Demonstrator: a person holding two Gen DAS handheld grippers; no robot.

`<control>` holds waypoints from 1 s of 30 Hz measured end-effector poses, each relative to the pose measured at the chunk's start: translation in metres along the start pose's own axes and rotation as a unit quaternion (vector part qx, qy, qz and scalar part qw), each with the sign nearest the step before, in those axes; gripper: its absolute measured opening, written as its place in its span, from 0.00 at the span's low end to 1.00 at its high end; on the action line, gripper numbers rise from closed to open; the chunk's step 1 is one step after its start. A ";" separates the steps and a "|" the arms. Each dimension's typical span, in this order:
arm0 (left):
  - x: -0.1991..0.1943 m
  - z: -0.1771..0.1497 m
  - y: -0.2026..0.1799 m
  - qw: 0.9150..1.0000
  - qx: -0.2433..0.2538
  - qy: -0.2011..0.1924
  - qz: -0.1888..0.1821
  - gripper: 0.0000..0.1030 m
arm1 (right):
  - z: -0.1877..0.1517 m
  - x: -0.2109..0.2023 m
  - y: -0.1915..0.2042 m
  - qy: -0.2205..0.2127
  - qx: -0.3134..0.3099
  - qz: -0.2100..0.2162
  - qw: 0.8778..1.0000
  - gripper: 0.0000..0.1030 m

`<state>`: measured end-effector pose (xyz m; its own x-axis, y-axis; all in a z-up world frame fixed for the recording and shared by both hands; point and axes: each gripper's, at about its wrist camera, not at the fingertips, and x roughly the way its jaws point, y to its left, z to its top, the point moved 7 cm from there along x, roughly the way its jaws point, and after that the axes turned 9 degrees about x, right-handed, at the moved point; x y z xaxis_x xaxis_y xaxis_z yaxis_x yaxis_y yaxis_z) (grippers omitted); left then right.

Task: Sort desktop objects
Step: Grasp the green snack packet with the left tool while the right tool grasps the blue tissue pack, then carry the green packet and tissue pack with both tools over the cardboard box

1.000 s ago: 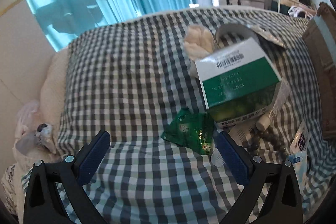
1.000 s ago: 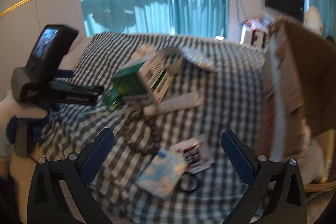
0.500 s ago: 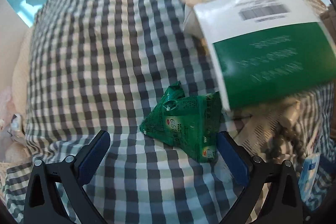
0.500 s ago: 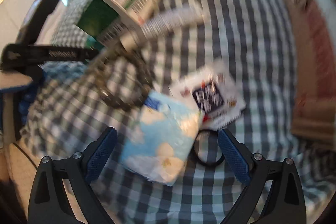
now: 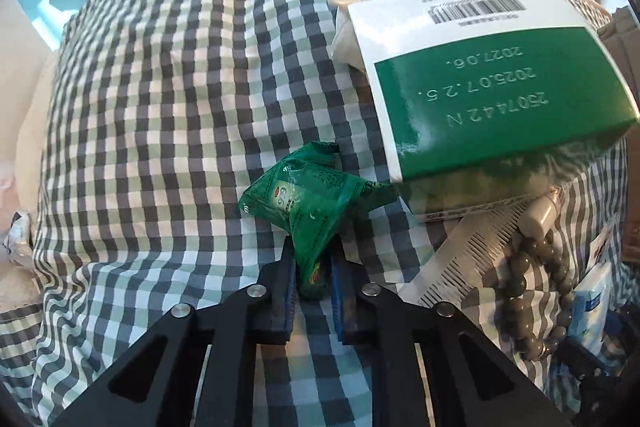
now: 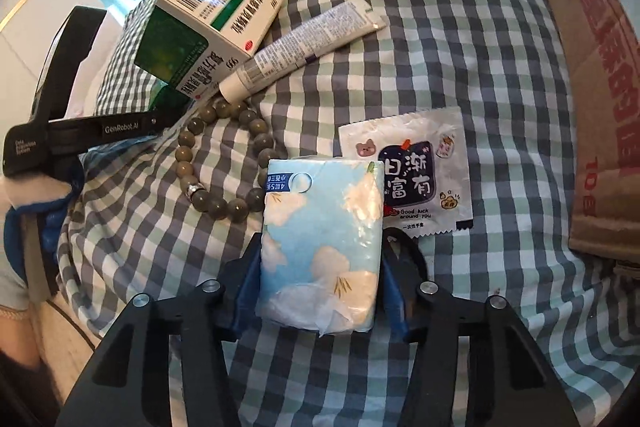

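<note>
While both grippers have just been closing, the left gripper (image 5: 313,269) pinches a green sachet (image 5: 310,203) and the right gripper (image 6: 320,277) clamps a blue tissue pack (image 6: 320,247), both on the checked cloth (image 5: 160,107).
Lifting each straight up should spare the bead bracelet (image 6: 224,163), comb (image 5: 464,259) and tube (image 6: 304,43); the sachet is pinched only by one end and may slip. Readable: the green box (image 5: 496,99) shows "2025.07.25" and "2027.06", the white packet (image 6: 424,179) "Good luck around you".
</note>
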<state>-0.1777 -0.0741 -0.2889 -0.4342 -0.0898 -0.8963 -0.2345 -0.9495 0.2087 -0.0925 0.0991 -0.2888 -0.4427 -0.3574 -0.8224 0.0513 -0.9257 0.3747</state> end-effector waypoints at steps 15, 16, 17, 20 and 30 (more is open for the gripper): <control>-0.086 -0.004 0.001 0.991 -0.057 -0.107 -0.053 0.12 | 0.021 -0.062 0.017 -0.121 -0.051 0.026 0.991 0.50; -0.094 0.004 0.000 0.991 -0.057 -0.113 -0.053 0.12 | 0.020 -0.064 0.025 -0.127 -0.057 0.028 0.990 0.50; -0.100 0.004 0.001 0.990 -0.057 -0.120 -0.052 0.12 | 0.020 -0.071 0.028 -0.134 -0.063 0.031 0.989 0.51; -0.105 0.012 0.022 0.985 -0.068 -0.148 -0.049 0.12 | 0.027 -0.082 0.041 -0.158 -0.083 0.032 0.983 0.50; -0.162 0.025 0.046 0.969 -0.085 -0.229 -0.038 0.12 | 0.074 -0.142 0.077 -0.239 -0.091 0.064 0.965 0.50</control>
<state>-0.1395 -0.0954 -0.1247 -0.7713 0.0875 -0.6305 -0.1504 -0.9875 0.0469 -0.0919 0.0880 -0.1111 -0.7821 -0.4131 -0.4666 0.2701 -0.8994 0.3436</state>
